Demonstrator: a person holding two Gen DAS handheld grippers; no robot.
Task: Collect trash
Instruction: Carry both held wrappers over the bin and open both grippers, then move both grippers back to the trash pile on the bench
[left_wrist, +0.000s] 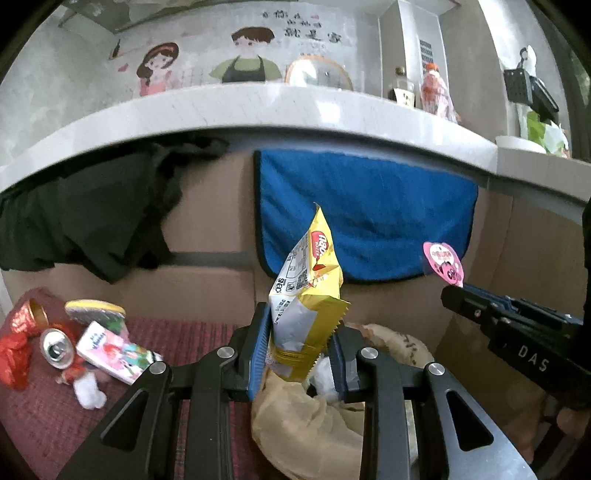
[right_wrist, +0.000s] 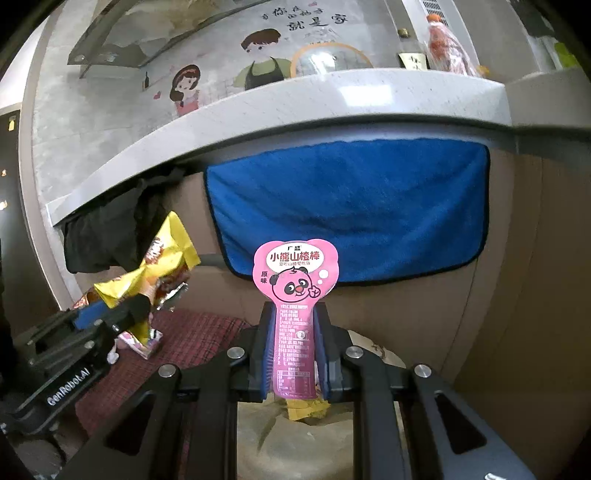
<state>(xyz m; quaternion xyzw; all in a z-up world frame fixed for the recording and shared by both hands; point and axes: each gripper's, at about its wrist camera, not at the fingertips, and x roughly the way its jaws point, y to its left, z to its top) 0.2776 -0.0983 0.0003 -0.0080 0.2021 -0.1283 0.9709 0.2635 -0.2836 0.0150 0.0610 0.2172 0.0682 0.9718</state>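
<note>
Right wrist: pink wrapper (right_wrist: 295, 295) between tool (right_wrist: 294, 347) fingers.

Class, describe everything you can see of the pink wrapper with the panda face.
The pink wrapper is a flat, glossy packet: a rounded head with a cartoon panda and Chinese lettering, and a narrow stem of small print. It stands upright, its stem clamped between the blue pads of the right gripper, in front of the blue towel and above an open beige bag. The left wrist view shows it small, at that gripper's tip.
</note>
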